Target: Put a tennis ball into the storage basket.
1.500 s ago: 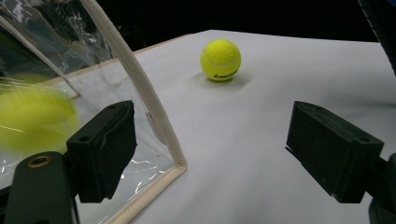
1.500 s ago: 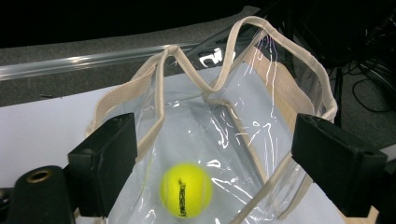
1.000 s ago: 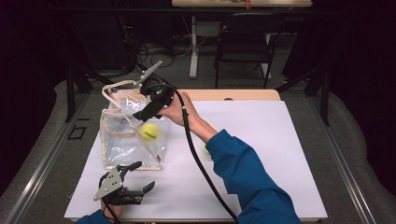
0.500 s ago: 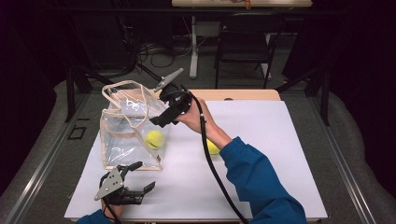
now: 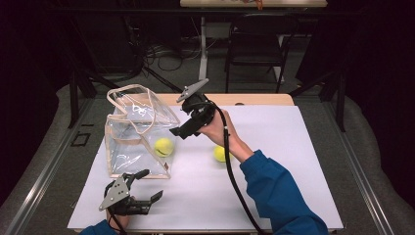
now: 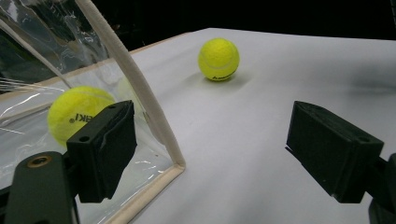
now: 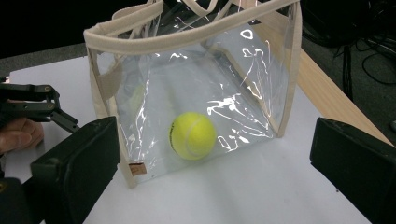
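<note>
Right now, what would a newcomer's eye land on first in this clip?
Most striking is the clear plastic bag with beige trim, standing on the left of the white table with a yellow tennis ball inside. A second tennis ball lies loose on the table beside the person's right forearm. The right gripper hovers open next to the bag, while the left gripper waits open near the table's front edge.

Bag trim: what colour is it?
Beige, edging the clear bag; the trim shows best in the right gripper view.
</note>
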A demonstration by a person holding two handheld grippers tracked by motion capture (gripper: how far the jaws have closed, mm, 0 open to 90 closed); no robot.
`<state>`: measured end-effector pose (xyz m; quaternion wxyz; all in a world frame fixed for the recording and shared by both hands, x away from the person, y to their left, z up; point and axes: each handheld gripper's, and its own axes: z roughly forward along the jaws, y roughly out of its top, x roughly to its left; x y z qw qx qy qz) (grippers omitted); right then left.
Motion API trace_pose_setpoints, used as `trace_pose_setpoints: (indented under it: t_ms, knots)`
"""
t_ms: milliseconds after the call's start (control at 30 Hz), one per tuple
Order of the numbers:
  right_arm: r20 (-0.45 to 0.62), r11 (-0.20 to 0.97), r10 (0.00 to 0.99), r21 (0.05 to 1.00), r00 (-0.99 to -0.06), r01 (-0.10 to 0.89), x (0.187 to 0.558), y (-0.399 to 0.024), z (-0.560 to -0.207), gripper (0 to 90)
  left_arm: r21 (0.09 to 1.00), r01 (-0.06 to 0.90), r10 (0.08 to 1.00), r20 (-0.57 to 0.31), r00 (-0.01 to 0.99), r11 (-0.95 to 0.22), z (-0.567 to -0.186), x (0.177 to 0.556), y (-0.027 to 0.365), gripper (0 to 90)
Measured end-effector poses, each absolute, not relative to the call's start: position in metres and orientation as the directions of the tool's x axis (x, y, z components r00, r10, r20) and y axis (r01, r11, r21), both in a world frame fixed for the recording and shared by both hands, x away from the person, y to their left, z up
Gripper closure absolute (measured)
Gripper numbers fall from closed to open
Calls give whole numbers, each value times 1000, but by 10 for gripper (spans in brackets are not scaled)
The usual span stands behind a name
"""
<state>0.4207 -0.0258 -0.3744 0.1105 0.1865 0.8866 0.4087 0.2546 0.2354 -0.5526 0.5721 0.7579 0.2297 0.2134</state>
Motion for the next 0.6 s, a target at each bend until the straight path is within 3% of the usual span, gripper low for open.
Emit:
trace_pose_setpoints:
  t_ms: [600]
  knots:
    - [-38, 605, 437, 752, -899, 262, 408, -56, -394, 14, 965, 100, 580, 61, 812, -242, -553, 257, 232, 158]
